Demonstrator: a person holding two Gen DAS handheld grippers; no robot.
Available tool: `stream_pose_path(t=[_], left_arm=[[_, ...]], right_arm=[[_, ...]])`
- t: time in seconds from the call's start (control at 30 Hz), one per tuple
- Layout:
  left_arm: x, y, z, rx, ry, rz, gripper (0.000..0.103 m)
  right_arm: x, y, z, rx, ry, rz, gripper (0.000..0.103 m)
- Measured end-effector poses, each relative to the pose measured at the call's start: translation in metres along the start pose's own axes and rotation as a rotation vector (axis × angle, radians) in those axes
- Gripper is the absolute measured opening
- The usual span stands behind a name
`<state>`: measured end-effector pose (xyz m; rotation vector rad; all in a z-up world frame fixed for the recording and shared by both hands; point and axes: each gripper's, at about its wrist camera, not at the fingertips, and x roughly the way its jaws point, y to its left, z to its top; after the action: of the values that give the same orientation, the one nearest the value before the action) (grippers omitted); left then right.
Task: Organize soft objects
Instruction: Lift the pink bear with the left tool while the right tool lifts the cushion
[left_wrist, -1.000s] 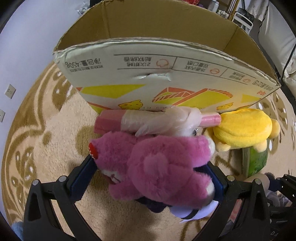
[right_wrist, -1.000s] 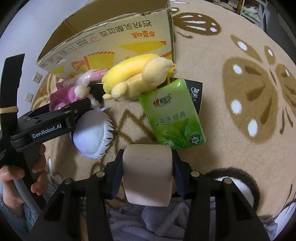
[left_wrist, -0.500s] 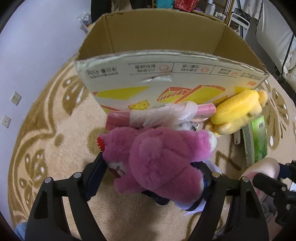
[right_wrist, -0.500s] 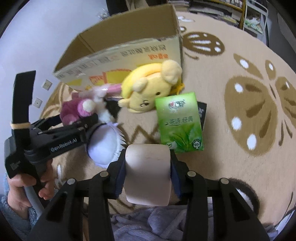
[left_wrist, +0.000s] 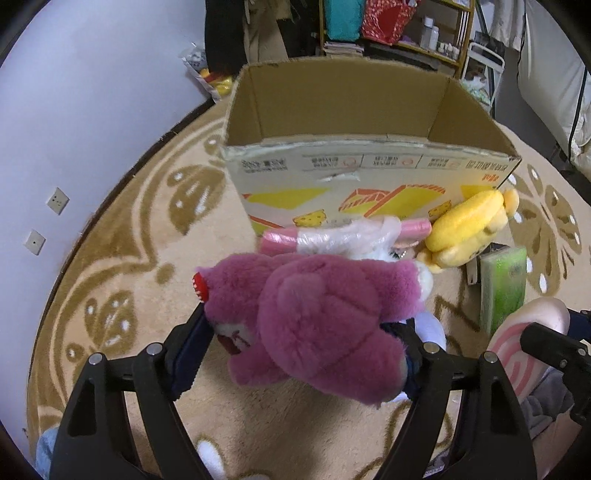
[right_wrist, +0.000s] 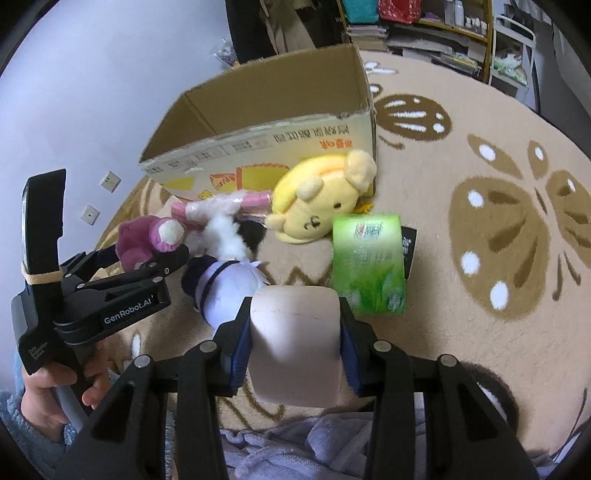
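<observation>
On the beige carpet with brown leaf motifs (right_wrist: 480, 110) stands an open-topped brown cardboard box printed with yellow graphics (left_wrist: 354, 173); the inner walls in view are bare and the bottom is hidden by the near wall. Against that near wall lie a pink roll wrapped in clear plastic film (left_wrist: 343, 234) and, to its right, a yellow plush dog with tan ears (right_wrist: 321, 201). Just beside the dog lies a green soft pack of tissues (right_wrist: 367, 264) over a dark flat packet (right_wrist: 408, 245). A white and black fluffy toy (right_wrist: 231, 230) and a pale lilac plush with dark stripes (right_wrist: 229, 286) lie between the roll and the two claws.

Left claw (left_wrist: 303, 341): pinching a magenta plush bear (left_wrist: 314, 314) by its sides, raised off the carpet in front of the box; its handle is gripped by a person's hand (right_wrist: 55, 398) in a pale blue fleece sleeve. Right claw (right_wrist: 293, 338): pressed on a pale pink rounded soft block (right_wrist: 293, 339), which shows a pink swirl on one face in the left wrist view, held above the carpet near the tissues. Grey-blue fleece fabric (right_wrist: 295, 446) lies below it.
</observation>
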<state>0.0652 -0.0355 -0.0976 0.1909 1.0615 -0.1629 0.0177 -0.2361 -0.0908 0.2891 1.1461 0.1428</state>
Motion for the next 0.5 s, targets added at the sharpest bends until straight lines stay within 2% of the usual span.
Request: stream_pose_path(t=[0.23,0.5], left_arm=[[-0.025,0.013,0.001,-0.045,-0.09,0.006,0.082],[-0.047,0.02,0.006,-0.064,-0.203,0.024,0.082]], right_arm=[[-0.023,0.006,-0.009,-0.017,-0.085,0.028,0.044],[-0.043,0.006,0.0,-0.012,-0.203,0.034,0.044]])
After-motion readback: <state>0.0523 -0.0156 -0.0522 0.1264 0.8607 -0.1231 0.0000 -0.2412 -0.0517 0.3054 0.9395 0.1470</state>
